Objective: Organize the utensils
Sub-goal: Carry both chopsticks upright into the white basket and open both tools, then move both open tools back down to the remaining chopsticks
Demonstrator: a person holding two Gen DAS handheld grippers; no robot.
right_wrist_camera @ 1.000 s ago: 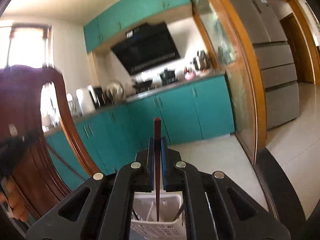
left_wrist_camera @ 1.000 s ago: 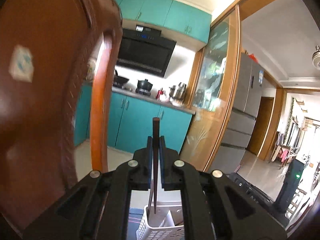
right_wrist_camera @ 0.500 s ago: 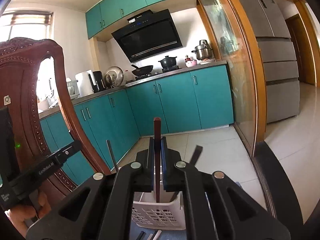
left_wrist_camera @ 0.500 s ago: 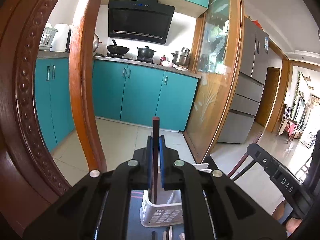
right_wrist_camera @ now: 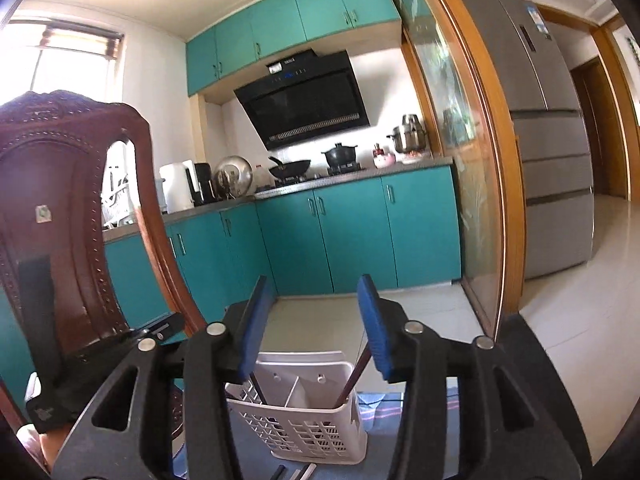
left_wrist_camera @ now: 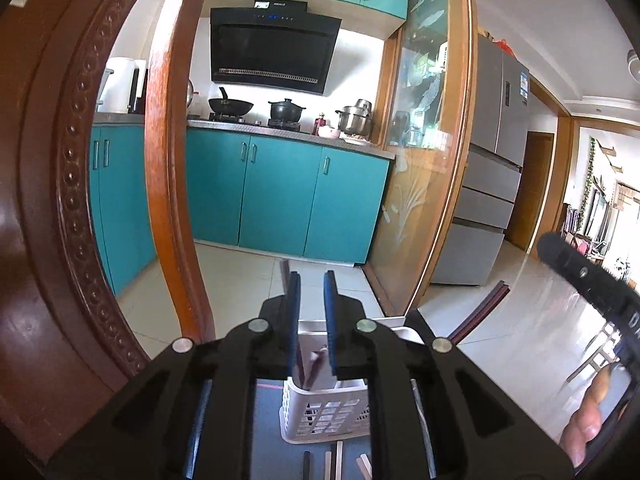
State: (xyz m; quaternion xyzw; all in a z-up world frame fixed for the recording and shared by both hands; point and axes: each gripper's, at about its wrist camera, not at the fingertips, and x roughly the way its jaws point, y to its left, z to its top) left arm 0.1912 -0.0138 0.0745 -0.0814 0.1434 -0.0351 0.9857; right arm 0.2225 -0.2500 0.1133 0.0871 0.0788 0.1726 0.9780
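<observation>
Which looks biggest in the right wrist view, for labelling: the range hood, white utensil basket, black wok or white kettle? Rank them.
1. White utensil basket, though nearness to the camera inflates it.
2. Range hood, close to the basket in apparent size, so the order is unsure.
3. White kettle.
4. Black wok, similar to the kettle.

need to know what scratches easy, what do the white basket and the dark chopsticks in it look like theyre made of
White basket: looks like moulded plastic, matte, with a regular lattice of cut-out holes in thin walls. Dark chopsticks: probably lacquered wood, reddish-brown with a slight sheen; coated plastic can't be ruled out.
</observation>
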